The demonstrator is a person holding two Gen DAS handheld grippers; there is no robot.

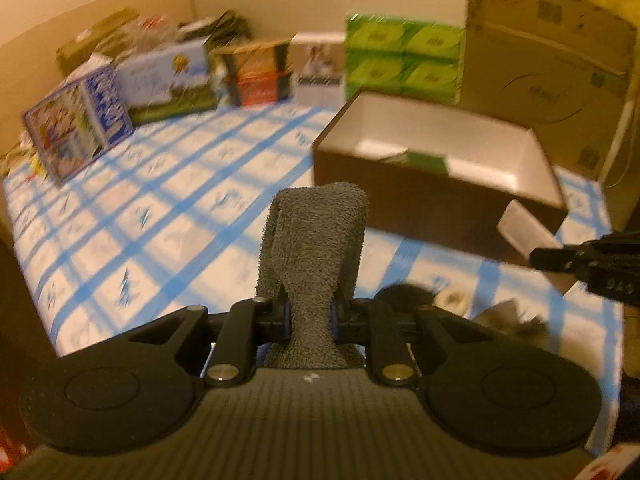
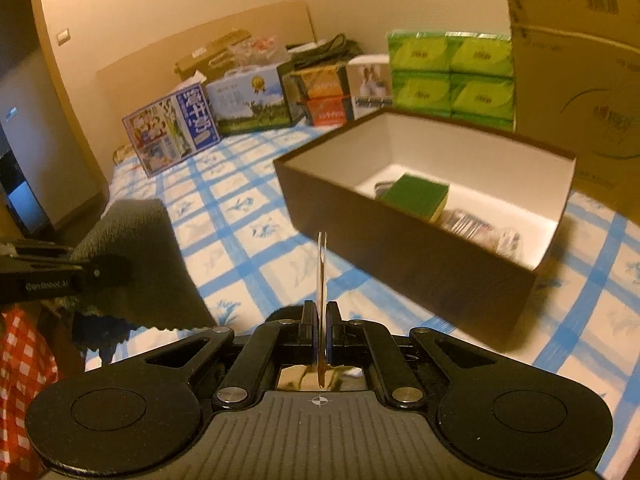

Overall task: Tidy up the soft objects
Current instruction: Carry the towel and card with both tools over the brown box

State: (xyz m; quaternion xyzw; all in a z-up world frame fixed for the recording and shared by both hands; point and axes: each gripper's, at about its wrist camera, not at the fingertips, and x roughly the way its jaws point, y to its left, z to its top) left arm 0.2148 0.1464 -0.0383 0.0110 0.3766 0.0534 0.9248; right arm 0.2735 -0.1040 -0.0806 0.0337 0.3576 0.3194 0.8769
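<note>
now the left gripper squeezes a soft grey towel up in the air near the brown box. it flops, so pinching the fold works. the right gripper pinches a thin card.

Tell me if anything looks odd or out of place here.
One thing: the right gripper is shut on a thin, flat, stiff-looking sheet, seen edge-on, hardly a soft object. The left gripper holds a grey towel. Nothing looks spilled or damaged.
</note>
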